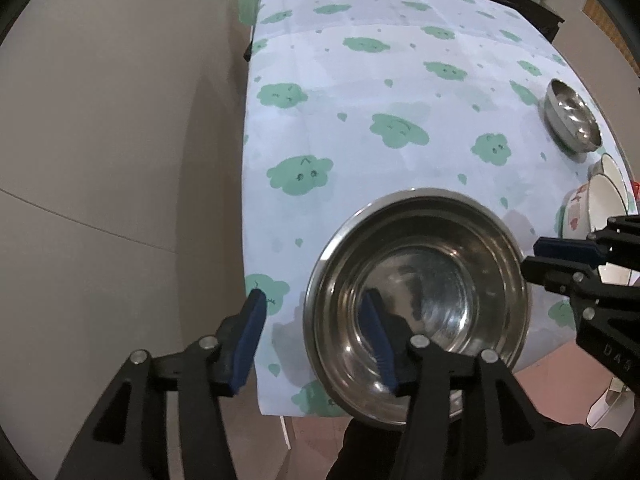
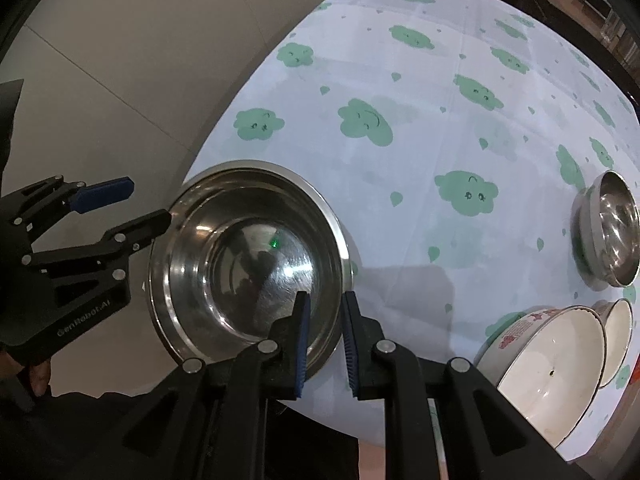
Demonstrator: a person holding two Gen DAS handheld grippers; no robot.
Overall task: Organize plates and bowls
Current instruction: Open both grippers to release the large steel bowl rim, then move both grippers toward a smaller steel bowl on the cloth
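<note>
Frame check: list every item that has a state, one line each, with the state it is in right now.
Large steel bowl: upright, empty, at the table's near corner.
Small steel bowl: upright, empty, standing alone.
Patterned white bowl: empty, leaning on the smaller white bowl behind it.
Left tool: open, straddling the large bowl's rim.
Right tool: pads either side of the large bowl's rim; contact unclear.
</note>
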